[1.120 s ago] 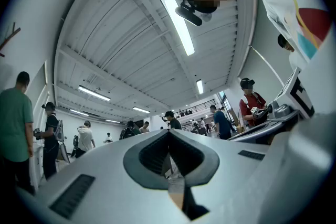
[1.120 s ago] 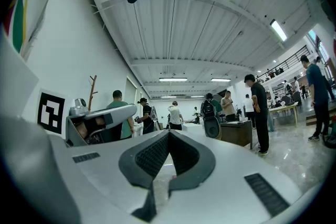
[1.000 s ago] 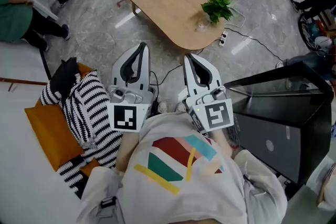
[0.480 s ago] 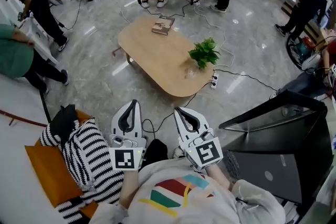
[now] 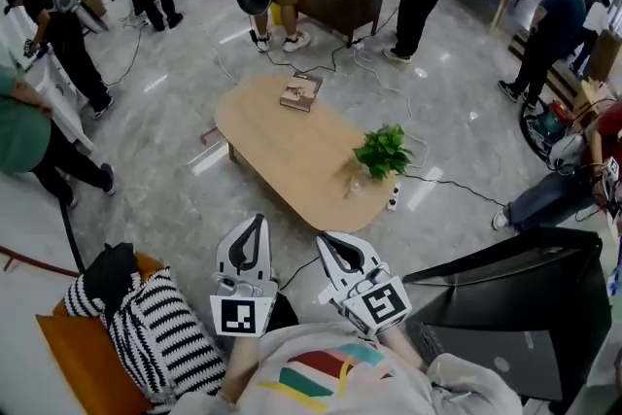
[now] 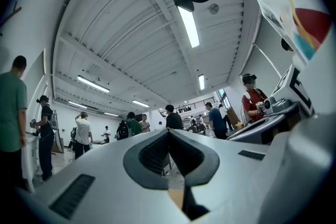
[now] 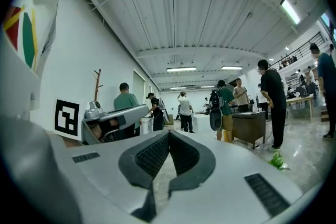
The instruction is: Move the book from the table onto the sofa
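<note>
The book [image 5: 301, 92] lies flat on the far end of the low oval wooden table [image 5: 277, 151] in the head view. Both grippers are held side by side close to the person's chest, well short of the table's near end. The left gripper [image 5: 256, 221] is shut with nothing between its jaws, and its tips meet in the left gripper view [image 6: 169, 131]. The right gripper [image 5: 326, 238] is likewise shut and empty, its tips meeting in the right gripper view [image 7: 169, 132]. An orange sofa seat [image 5: 68, 360] shows at the lower left.
A potted green plant [image 5: 383, 153] stands on the table's near right end, with a power strip and cables on the floor beside it. A striped cloth [image 5: 155, 335] lies on the orange seat. A black open case [image 5: 505, 296] stands at the right. Several people stand around the room.
Both grippers have dropped lower in the head view and stay shut. The head view has lifted, so the table and book sit farther off and more of the room shows.
</note>
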